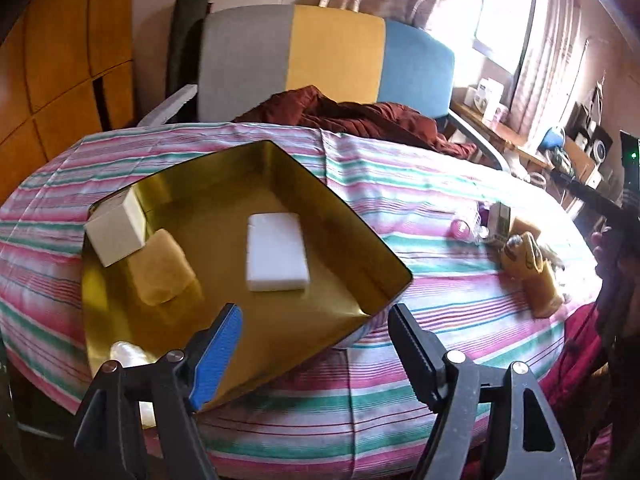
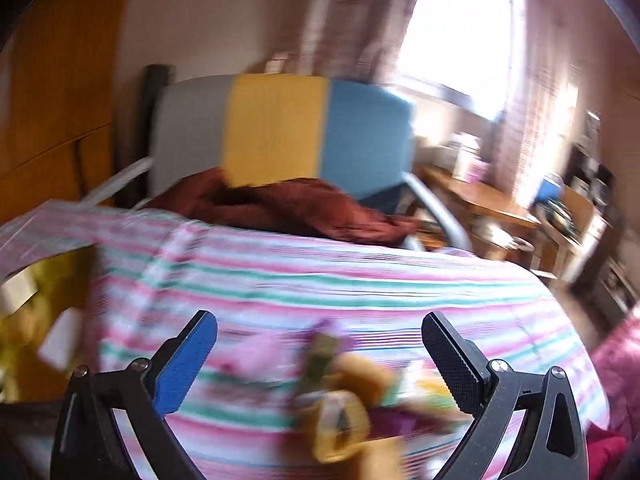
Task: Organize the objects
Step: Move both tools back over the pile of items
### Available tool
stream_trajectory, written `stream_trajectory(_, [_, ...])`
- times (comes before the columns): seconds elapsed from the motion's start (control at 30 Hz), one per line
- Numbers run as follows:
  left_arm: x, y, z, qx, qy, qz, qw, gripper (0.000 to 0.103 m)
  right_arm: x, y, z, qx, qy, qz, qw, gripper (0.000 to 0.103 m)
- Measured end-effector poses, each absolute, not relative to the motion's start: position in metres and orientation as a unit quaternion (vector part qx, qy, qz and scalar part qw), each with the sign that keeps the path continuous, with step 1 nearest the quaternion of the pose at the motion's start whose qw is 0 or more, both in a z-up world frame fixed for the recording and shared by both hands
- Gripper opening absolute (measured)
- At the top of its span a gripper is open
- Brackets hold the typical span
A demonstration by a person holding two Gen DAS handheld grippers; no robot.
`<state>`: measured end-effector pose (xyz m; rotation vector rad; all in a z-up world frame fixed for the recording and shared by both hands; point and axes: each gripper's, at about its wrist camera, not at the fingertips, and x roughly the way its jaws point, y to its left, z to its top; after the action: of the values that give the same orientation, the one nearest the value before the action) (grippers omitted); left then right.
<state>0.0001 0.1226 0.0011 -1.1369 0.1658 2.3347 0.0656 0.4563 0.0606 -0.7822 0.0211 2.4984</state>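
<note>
I see three blocks in the shiny gold metal tray [image 1: 360, 248], centre-left; small clutter [image 1: 532, 256] remains right; both hand-held grippers [image 1: 316, 340] [image 2: 320, 356] gape empty.

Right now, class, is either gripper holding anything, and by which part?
Nothing is held. The left gripper and the right gripper both have fingers spread, clamping nothing.

I saw tray [image 1: 372, 248] on table's [image 1: 440, 208] left part; three blocks [image 1: 276, 252] lay inside it; toy [image 1: 536, 276] stood right, chair [image 1: 320, 56] behind.
</note>
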Motion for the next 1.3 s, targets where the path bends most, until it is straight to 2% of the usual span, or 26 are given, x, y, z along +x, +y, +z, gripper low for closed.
stream_trajectory(0.17, [0.003, 0.156, -0.002, -0.433, 0.089, 0.850, 0.286, 0.077, 0.096, 0.524, 0.044, -0.258, 0.096, 0.903, 0.331, 0.103])
stream_trajectory(0.23, [0.003, 0.172, -0.001, -0.433, 0.094, 0.845, 0.300, 0.077, 0.101, 0.546, 0.037, -0.274, 0.157, 0.890, 0.330, 0.103])
stream_trajectory(0.3, [0.002, 0.189, -0.001, -0.438, 0.097, 0.834, 0.320, 0.077, 0.105, 0.555, 0.039, -0.263, 0.186, 0.891, 0.321, 0.103])
stream_trajectory(0.5, [-0.006, 0.255, -0.008, -0.460, 0.117, 0.804, 0.359, 0.076, 0.108, 0.554, 0.036, -0.268, 0.204, 0.893, 0.298, 0.103])
stream_trajectory(0.8, [-0.018, 0.349, -0.028, -0.439, 0.217, 0.782, 0.386, 0.077, 0.106, 0.558, 0.030, -0.280, 0.230, 0.892, 0.270, 0.103])
stream_trajectory(0.9, [-0.022, 0.377, -0.033, -0.424, 0.245, 0.771, 0.407, 0.083, 0.107, 0.558, 0.031, -0.279, 0.237, 0.893, 0.261, 0.103])
stream_trajectory(1.03, [-0.027, 0.410, -0.042, -0.408, 0.284, 0.755, 0.429, 0.084, 0.107, 0.561, 0.030, -0.279, 0.251, 0.892, 0.252, 0.103])
stream_trajectory(1.3, [-0.047, 0.445, -0.065, -0.431, 0.297, 0.728, 0.444, 0.085, 0.112, 0.572, 0.028, -0.276, 0.283, 0.885, 0.248, 0.103])
